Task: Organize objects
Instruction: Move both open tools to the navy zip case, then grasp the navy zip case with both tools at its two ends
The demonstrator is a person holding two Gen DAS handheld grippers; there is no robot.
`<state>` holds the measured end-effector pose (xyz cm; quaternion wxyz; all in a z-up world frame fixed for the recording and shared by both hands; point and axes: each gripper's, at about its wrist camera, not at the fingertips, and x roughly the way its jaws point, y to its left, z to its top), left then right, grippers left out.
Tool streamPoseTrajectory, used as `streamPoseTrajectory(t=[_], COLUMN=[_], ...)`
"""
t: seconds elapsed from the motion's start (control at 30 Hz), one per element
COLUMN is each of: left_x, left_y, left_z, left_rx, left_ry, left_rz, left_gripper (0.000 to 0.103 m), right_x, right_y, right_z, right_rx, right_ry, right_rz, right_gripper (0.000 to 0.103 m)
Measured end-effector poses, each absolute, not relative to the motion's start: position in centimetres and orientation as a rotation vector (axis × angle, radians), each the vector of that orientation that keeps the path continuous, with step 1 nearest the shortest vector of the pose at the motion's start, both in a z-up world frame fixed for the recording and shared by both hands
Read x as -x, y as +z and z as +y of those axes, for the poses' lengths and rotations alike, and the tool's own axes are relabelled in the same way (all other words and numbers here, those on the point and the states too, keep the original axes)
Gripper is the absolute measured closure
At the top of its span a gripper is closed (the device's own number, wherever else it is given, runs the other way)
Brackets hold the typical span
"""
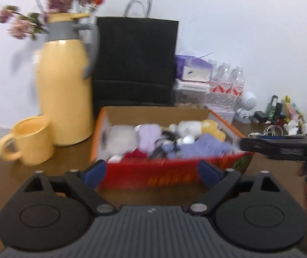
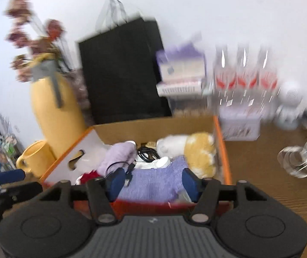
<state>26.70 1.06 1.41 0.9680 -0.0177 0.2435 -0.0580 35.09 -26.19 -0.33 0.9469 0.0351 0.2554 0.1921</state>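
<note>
An open cardboard box [image 1: 153, 112] with red and orange outer walls stands on the brown table, filled with soft things. Among them are a purple knit piece [image 2: 153, 182], a lilac plush item [image 1: 148, 135], a white and yellow plush toy [image 2: 187, 148], a black cable [image 2: 147, 153] and a red cloth [image 1: 135, 154]. My left gripper [image 1: 152, 175] is open wide just before the box's red front wall [image 1: 153, 174], with nothing between its blue pads. My right gripper [image 2: 153, 182] is open over the box's near edge, with the purple knit lying below the gap. The right gripper [image 1: 282, 145] also reaches in from the right in the left wrist view.
A yellow thermos jug [image 1: 64, 86] and yellow mug [image 1: 32, 139] stand left of the box. Behind it are a black paper bag [image 1: 135, 62], dried flowers [image 1: 56, 0], a tissue box [image 1: 193, 69] and water bottles [image 1: 226, 79]. White cable coils [image 2: 303, 157] and small clutter [image 1: 282, 116] lie to the right.
</note>
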Motion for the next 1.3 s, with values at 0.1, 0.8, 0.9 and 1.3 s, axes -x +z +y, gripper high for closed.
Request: streamPoseTrajectory(t=[0.1,0.8,0.9,1.3], left_x=[-21.6,-18.2,-20.3,-20.8], left_y=[0.0,-4.9,-5.4,-6.3], left_z=[0.8,-1.1,-1.3,-1.0], left_rx=[0.013,0.288,0.358,0.339], left_ry=[-0.076,-0.144,-0.151,-0.194], left_rz=[0.486,0.725,0.748,0.778], left_gripper=[0.001,0.039,0.048,0.063], right_x=[-29.9,-20.7,-24.7,-27.5], right_y=[-1.1,-5.9,-5.8,-8.1], right_z=[-27.2,-30.1,-28.2,-27.1], right_rx=[-0.044,-0.121,-0.102,-0.209], right_ry=[0.401,0.358,0.395,0.471], right_rz=[0.517,0.616,0.607,0.715], right_gripper=[0.018,0.048,0.049,0.069])
